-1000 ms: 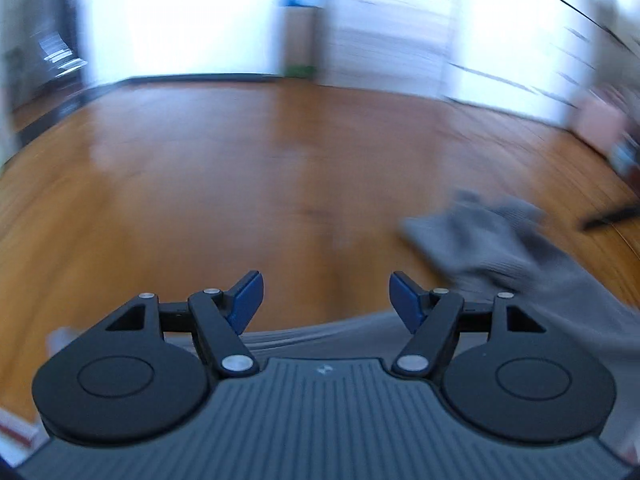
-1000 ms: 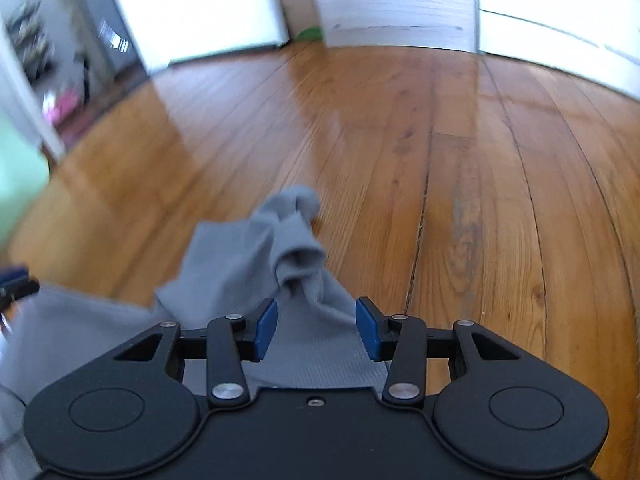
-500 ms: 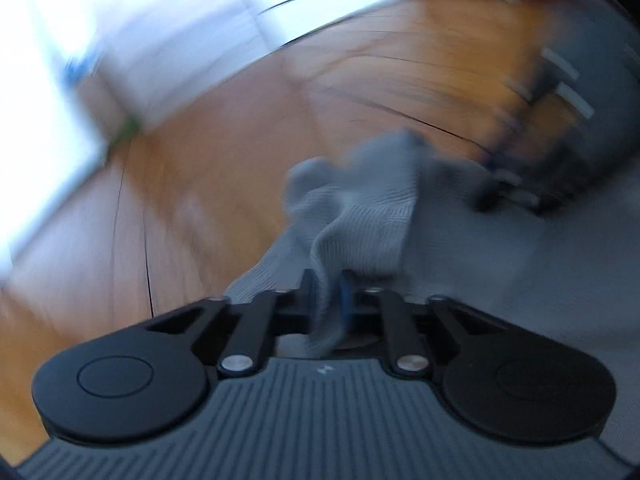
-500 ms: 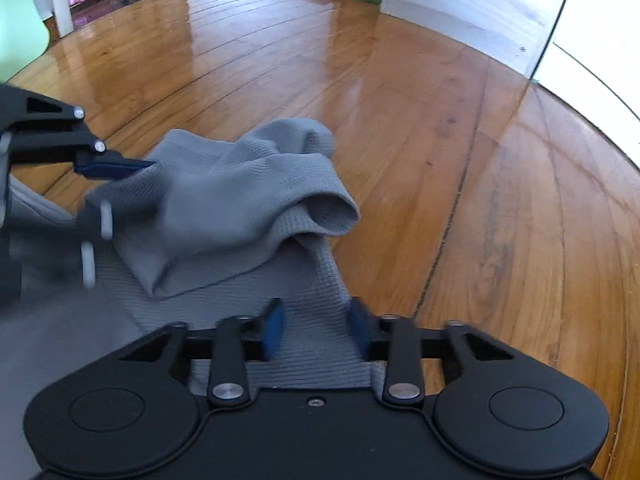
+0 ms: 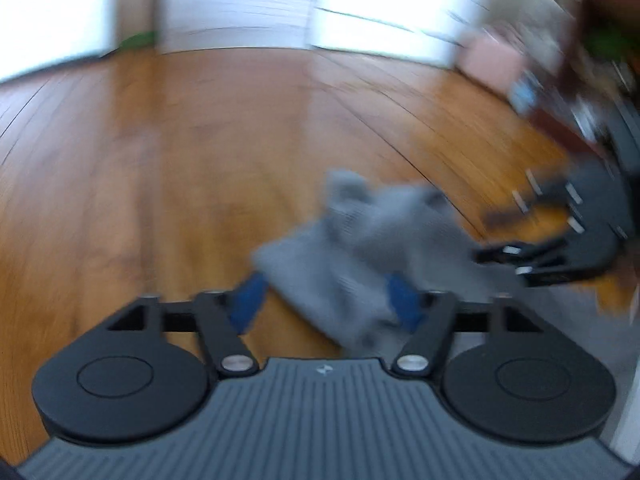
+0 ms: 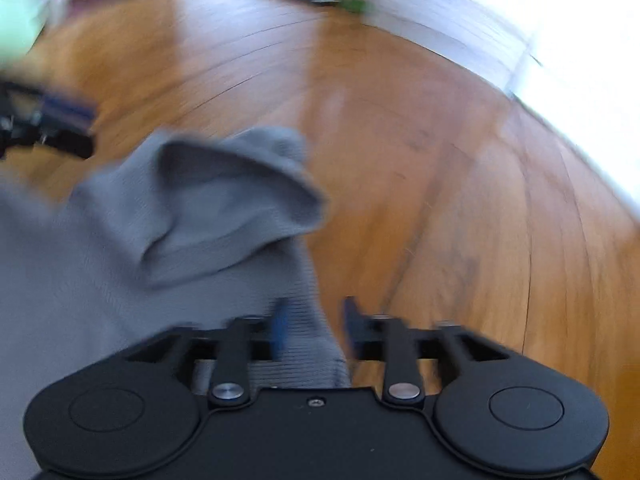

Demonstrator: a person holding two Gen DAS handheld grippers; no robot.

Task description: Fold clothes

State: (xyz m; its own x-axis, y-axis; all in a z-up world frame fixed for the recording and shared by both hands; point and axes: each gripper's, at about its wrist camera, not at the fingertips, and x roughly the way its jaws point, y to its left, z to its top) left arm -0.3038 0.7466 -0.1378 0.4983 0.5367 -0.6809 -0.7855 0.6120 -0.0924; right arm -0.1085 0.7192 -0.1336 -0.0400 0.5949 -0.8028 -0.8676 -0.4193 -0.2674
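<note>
Grey knitted garment [image 5: 372, 248] found lying on wooden floor [image 5: 168, 168], bunched and partly folded over itself, both views blurred. Left gripper [image 5: 326, 302] set low over the near edge of the garment, jaws spread wide and opening; blue fingers [image 5: 248, 304] well apart, the left one over bare floor just beside the garment's corner, the right one against or over the cloth, contact not determinable through the blur. A fold of the garment lying between the two fingers, not pinched. Right gripper [image 5: 556, 252] seen at the far side of the garment in the left wrist view, dark frame low near the cloth edge. In the right wrist view, garment [image 6: 192, 216] spread from the gripper outward to the left, a loose rolled flap raised beyond the fingers. Right gripper [image 6: 314, 330] standing over a narrow ribbed strip of the garment, jaws moderately apart and opening; strip lying between the blue fingers [image 6: 280, 330], left finger close against the cloth, right finger at the strip's edge beside bare floor [image 6: 460, 200], no pinch evident. Left gripper [image 6: 48, 120] noted beyond the garment's far left edge, apart from the cloth there.
</note>
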